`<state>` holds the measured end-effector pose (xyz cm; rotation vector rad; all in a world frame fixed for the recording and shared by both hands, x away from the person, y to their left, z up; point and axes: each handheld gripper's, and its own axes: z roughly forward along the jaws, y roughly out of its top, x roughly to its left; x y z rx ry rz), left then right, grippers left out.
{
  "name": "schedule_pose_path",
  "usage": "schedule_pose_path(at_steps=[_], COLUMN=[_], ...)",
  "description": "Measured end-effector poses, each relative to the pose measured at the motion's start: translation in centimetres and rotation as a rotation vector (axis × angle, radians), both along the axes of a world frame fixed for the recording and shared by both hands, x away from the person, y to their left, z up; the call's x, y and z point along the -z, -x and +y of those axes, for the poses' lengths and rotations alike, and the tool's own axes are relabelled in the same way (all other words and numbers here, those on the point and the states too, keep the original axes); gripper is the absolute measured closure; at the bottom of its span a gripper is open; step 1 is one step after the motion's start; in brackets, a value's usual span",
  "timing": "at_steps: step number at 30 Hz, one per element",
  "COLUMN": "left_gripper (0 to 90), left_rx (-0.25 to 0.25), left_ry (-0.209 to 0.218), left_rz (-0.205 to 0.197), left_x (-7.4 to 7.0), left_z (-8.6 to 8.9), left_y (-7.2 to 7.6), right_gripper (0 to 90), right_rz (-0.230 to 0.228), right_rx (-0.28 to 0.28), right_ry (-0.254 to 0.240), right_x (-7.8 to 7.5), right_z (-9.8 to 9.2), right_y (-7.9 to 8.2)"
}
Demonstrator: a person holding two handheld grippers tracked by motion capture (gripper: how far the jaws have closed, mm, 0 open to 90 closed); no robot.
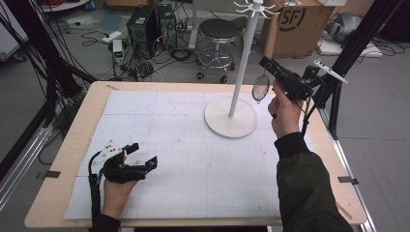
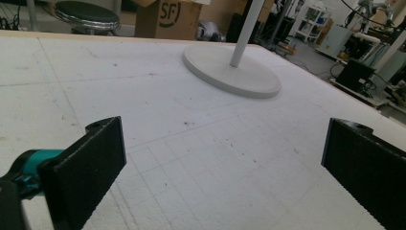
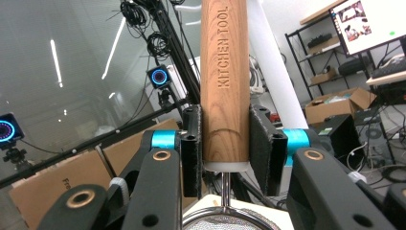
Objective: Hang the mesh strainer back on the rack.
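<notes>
My right gripper [image 1: 268,65] is held up at the right of the white hook stand [image 1: 231,123], shut on the wooden handle [image 3: 225,81] of a small mesh strainer [image 1: 261,88]. The handle reads "KITCHEN TOOL" and stands between the two pads; the strainer's mesh bowl [image 3: 225,223] hangs below it, close to the stand's pole [image 1: 244,58]. My left gripper [image 1: 143,154] rests low over the white mat at the front left, open, with nothing between its fingers [image 2: 86,167]. The stand's round base [image 2: 230,72] lies ahead of it.
A white gridded mat [image 1: 183,159] covers the wooden table [image 1: 53,188]. Behind the table stand a black stool [image 1: 217,34], a cardboard box [image 1: 295,24] and computer cases with cables [image 1: 150,29]. A black tripod leg [image 1: 358,43] rises at the right.
</notes>
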<state>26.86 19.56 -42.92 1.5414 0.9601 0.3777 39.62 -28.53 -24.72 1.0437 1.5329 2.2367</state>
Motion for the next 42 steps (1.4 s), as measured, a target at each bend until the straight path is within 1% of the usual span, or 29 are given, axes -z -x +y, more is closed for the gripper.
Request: schedule_pose_path(at_steps=[3, 5, 9, 11, 14, 20, 24, 25, 28, 31, 34, 37, 42], left_gripper=[1.9, 1.9, 1.9, 1.9, 1.9, 1.9, 1.9, 1.9, 1.9, 1.9, 1.9, 2.0, 1.9], left_rx=[-0.001, 0.0, -0.005, -0.005, -0.002, -0.007, -0.005, -0.007, -0.007, -0.007, -0.008, -0.009, -0.005], left_ry=[-0.002, -0.003, 0.006, 0.002, -0.002, 0.006, 0.007, 0.007, 0.007, 0.008, 0.007, 0.01, 0.01], left_rz=[-0.001, -0.001, 0.0, 0.001, 0.0, -0.002, 0.0, -0.002, -0.002, -0.001, -0.002, -0.003, -0.001], left_x=[0.0, 0.0, 0.0, 0.0, 0.0, 0.0, -0.1, 0.0, -0.1, -0.1, -0.1, 0.0, -0.1], left_z=[0.0, 0.0, 0.0, 0.0, 0.0, 0.1, 0.1, 0.1, 0.1, 0.1, 0.2, 0.2, 0.1], left_y=[0.0, 0.0, 0.0, 0.0, 0.0, 0.0, 0.0, 0.0, 0.0, 0.0, 0.0, 0.0, 0.1], right_gripper=[68.9, 68.8, 68.8, 68.8, 68.8, 68.8, 68.8, 68.8, 68.8, 68.8, 68.8, 68.8, 68.8], right_rz=[0.001, 0.011, -0.003, -0.009, -0.01, 0.001, 0.015, 0.023, 0.027, 0.037, 0.042, 0.043, 0.046], right_rx=[0.012, 0.012, -0.008, -0.015, -0.006, 0.012, 0.034, 0.035, 0.047, 0.046, 0.05, 0.055, 0.061], right_ry=[0.001, 0.001, -0.014, -0.008, 0.014, 0.033, 0.049, 0.047, 0.051, 0.055, 0.051, 0.057, 0.084], right_x=[-0.1, 0.0, -0.2, -0.3, -0.6, -1.0, -0.9, -0.8, -0.7, -0.5, -0.5, -0.5, -0.3], right_z=[-0.1, -0.2, 0.0, 0.2, 0.5, 0.8, 1.1, 1.1, 1.1, 1.2, 1.2, 1.3, 1.5], right_y=[-0.2, -0.3, -0.1, -0.1, 0.0, -0.3, -0.6, -0.7, -1.0, -1.3, -1.6, -1.8, -1.9])
